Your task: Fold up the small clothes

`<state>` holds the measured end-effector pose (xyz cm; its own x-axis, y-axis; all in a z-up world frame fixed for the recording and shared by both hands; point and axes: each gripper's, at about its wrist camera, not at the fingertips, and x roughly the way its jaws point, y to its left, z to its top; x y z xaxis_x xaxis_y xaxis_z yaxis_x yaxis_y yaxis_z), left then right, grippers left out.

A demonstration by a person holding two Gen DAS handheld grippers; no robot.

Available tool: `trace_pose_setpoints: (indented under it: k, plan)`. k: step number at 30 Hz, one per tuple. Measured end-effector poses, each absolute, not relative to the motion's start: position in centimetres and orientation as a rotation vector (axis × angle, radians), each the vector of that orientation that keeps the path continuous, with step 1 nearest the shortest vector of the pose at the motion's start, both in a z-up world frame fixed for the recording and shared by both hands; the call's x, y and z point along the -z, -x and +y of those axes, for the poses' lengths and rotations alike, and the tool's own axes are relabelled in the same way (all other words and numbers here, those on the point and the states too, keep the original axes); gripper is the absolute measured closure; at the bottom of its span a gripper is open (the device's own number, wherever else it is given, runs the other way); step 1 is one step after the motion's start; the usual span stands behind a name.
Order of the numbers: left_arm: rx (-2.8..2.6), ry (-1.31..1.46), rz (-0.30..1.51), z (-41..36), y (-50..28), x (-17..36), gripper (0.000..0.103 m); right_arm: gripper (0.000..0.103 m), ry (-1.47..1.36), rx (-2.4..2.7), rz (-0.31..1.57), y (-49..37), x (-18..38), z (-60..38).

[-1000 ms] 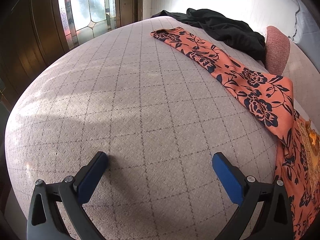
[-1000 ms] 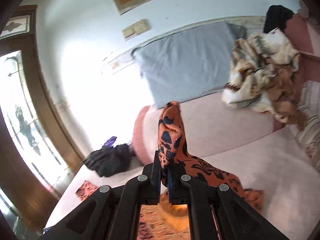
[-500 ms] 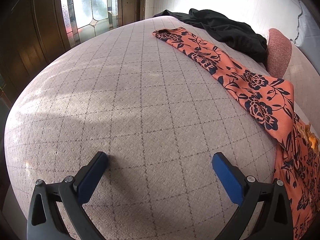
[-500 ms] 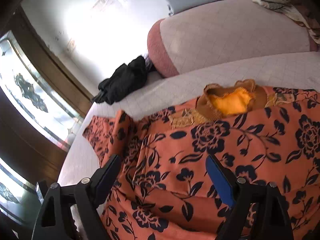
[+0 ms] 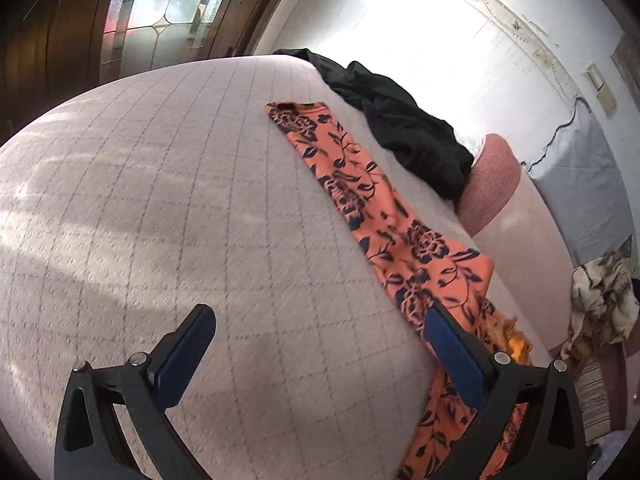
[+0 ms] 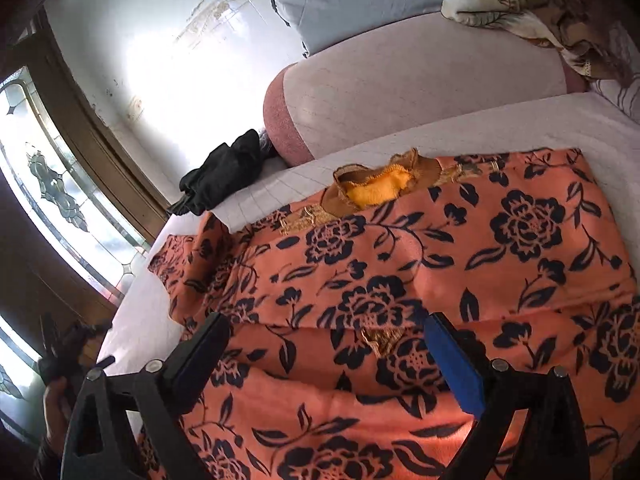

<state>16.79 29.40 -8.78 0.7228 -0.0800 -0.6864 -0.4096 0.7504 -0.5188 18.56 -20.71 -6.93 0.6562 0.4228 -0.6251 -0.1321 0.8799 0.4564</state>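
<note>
the orange floral dress [image 6: 400,280] is spread on the bed [image 5: 160,200], its sleeve [image 5: 344,184] stretched toward the black garment [image 5: 404,136] at the bed's far edge. the right hand-held gripper [image 6: 324,344] is held just above the dress, jaws wide after just opening, nothing gripped (cloth lies below them, untouched by the pads). the left hand-held gripper [image 5: 316,340] is held over bare bed beside the dress, jaws wide, empty. a pink bolster [image 6: 400,96] is seen beyond the dress collar.
</note>
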Motion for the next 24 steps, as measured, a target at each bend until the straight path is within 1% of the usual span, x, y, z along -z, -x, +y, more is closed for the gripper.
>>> trace_pose_setpoints:
  k: [3,5,8,10,11,12,17,18,19,20,21,22,24]
  plan:
    - [-0.129,0.727,0.735,31.5,-22.3,7.7,0.000,0.003,-0.440,-0.307,0.833,-17.3,10.6,-21.8]
    - [-0.120,0.743,0.748,33.0,-26.5,8.1,0.000,0.003,-0.486,-0.327,0.801,-17.2,10.8,-22.3]
    - [-0.166,0.794,0.777,35.8,-32.0,10.2,0.000,0.003,-0.522,-0.352,0.797,-17.4,11.4,-22.9]
    - [-0.205,0.831,0.790,37.3,-34.4,12.0,0.007,0.002,-0.517,-0.358,0.788,-17.3,11.5,-22.7]
    - [-0.214,0.852,0.791,38.0,-35.4,12.6,0.017,0.002,-0.519,-0.361,0.784,-17.3,11.6,-22.7]
    - [-0.219,0.872,0.784,38.6,-36.1,13.2,0.019,0.001,-0.519,-0.364,0.782,-17.3,11.6,-22.7]
    - [-0.265,0.863,0.740,39.3,-37.6,13.9,0.019,0.001,-0.525,-0.373,0.773,-17.4,11.8,-22.7]
    - [-0.282,0.853,0.741,39.4,-37.9,13.9,0.026,0.001,-0.523,-0.373,0.772,-17.4,11.8,-22.7]
    - [-0.310,0.829,0.753,39.3,-38.2,14.0,0.037,0.001,-0.522,-0.373,0.771,-17.4,11.9,-22.7]
    - [-0.351,0.785,0.785,39.2,-38.6,14.1,0.075,0.001,-0.523,-0.373,0.770,-17.4,11.9,-22.7]
    - [-0.376,0.767,0.819,39.5,-38.8,14.5,0.098,0.001,-0.523,-0.373,0.769,-17.4,11.9,-22.7]
    - [-0.365,0.791,0.815,39.9,-38.8,14.8,0.099,0.001,-0.523,-0.373,0.769,-17.4,11.9,-22.6]
    - [-0.383,0.731,0.824,39.5,-38.8,13.8,0.099,0.001,-0.524,-0.374,0.769,-17.4,11.9,-22.6]
